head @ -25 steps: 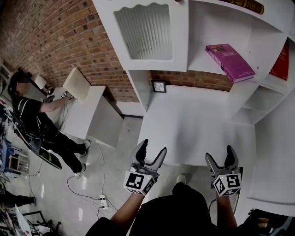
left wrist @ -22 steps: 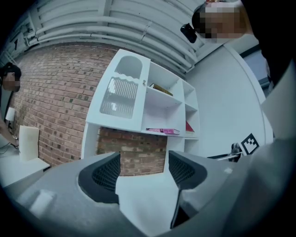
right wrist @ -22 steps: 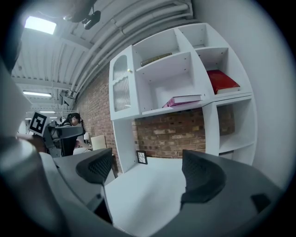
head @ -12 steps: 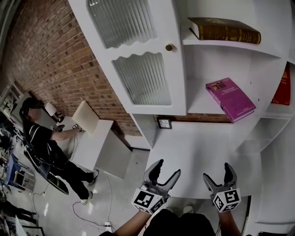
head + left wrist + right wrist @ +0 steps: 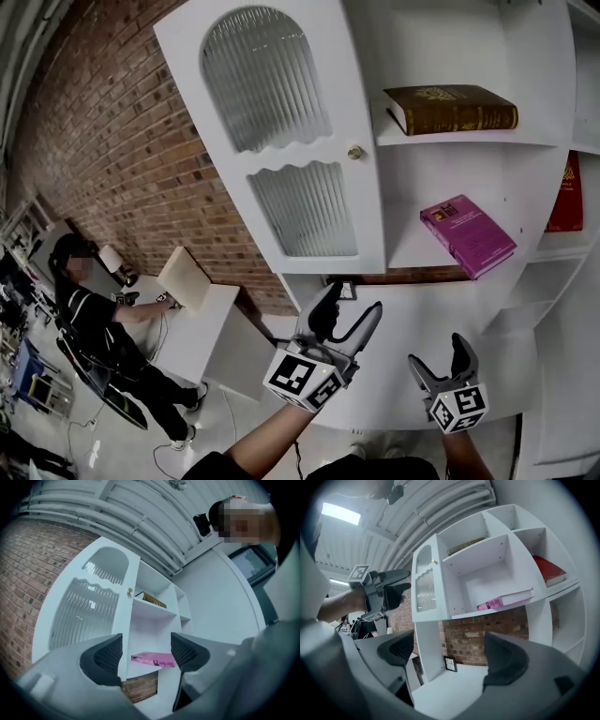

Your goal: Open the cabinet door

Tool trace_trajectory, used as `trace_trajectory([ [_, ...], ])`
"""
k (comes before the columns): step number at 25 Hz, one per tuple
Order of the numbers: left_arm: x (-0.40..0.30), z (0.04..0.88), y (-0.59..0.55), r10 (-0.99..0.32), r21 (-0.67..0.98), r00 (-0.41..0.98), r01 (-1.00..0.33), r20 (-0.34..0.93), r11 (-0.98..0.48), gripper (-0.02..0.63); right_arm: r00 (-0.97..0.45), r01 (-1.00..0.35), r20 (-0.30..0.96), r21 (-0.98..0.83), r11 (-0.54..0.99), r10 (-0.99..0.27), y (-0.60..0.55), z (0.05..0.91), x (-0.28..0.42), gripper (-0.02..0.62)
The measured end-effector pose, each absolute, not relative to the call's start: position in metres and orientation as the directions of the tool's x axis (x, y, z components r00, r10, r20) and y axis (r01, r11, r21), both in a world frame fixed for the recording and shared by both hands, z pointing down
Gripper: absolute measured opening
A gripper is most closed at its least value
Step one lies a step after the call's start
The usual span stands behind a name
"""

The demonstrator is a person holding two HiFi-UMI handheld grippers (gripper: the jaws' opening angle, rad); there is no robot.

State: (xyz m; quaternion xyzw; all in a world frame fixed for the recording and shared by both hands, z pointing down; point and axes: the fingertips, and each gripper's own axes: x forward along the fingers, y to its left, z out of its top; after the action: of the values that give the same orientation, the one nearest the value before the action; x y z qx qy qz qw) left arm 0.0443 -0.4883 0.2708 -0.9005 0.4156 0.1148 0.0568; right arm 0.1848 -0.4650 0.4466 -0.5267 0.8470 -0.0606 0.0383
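Note:
The white cabinet door with two ribbed glass panes and a small brass knob stands swung out to the left of the open shelves. In the left gripper view the cabinet door and its knob show above the jaws. My left gripper is raised below the door's lower edge, open and empty, apart from the knob. My right gripper hangs lower at the right, open and empty. In the right gripper view the left gripper is level with the door.
A brown book lies on the upper shelf, a pink book below it, a red book at the right. A small framed picture stands on the white counter. A person works at a table by the brick wall, far left.
My view has tilted upward, bringing the whole door and upper shelf into sight. The left gripper has risen toward the door's lower edge. The right gripper has stayed low.

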Motion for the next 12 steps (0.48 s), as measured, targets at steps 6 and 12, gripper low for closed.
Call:
trace_trajectory([
  [6, 0.051, 0.217, -0.521, -0.730, -0.061, 0.617, -0.774, -0.295, -0.630, 0.324, -0.441, -0.887, -0.032, -0.138, 0.441, -0.897, -0.478, 0.422, 0.179, 0.466],
  [12, 0.060, 0.160, -0.546, -0.717, -0.147, 0.597, -0.795, -0.359, -0.588, 0.323, -0.466, -0.878, -0.045, -0.097, 0.468, -0.884, -0.490, 0.407, 0.165, 0.466],
])
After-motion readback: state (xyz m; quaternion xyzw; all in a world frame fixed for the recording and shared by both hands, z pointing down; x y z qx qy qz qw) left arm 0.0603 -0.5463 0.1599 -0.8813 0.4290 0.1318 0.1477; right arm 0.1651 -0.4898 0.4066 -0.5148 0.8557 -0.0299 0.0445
